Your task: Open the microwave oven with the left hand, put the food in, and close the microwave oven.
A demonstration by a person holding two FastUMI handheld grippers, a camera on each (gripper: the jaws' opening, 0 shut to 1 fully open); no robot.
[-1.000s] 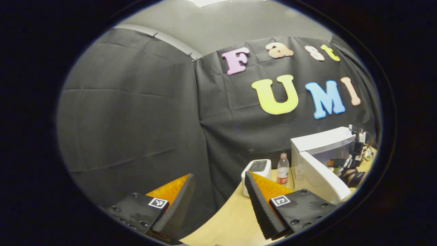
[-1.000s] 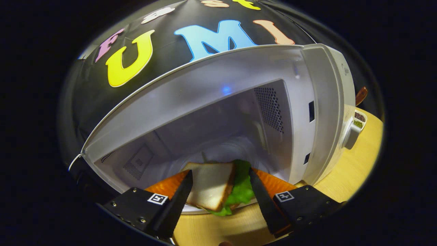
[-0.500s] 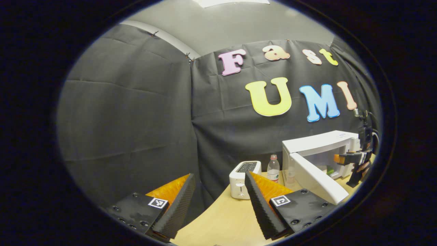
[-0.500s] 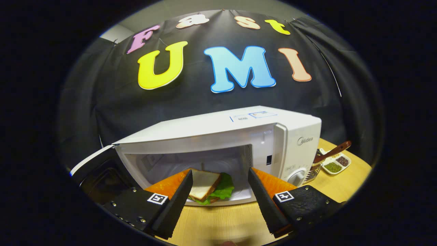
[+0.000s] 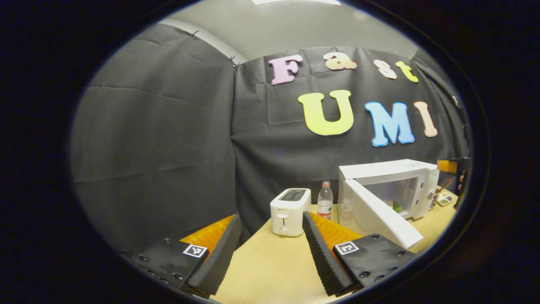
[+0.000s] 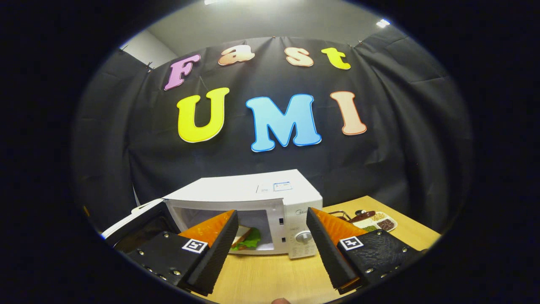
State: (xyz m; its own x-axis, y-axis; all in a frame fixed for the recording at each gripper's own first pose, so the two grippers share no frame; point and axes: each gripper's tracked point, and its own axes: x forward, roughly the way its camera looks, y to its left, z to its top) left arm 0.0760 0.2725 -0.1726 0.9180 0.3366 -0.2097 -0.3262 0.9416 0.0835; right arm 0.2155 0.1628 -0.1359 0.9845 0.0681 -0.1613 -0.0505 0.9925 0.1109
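Resting inside the open microwave (image 6: 270,198), the sandwich (image 6: 245,241) lies unheld.

Ending the left gripper (image 5: 271,216) and the right gripper (image 6: 272,212) alike in two wedge-shaped fingers (image 5: 217,261) with ribbed inner faces; carrying a square black-and-white marker (image 5: 195,250) on each textured mounting block (image 6: 379,255); fastening those blocks with small round screws (image 5: 363,273).
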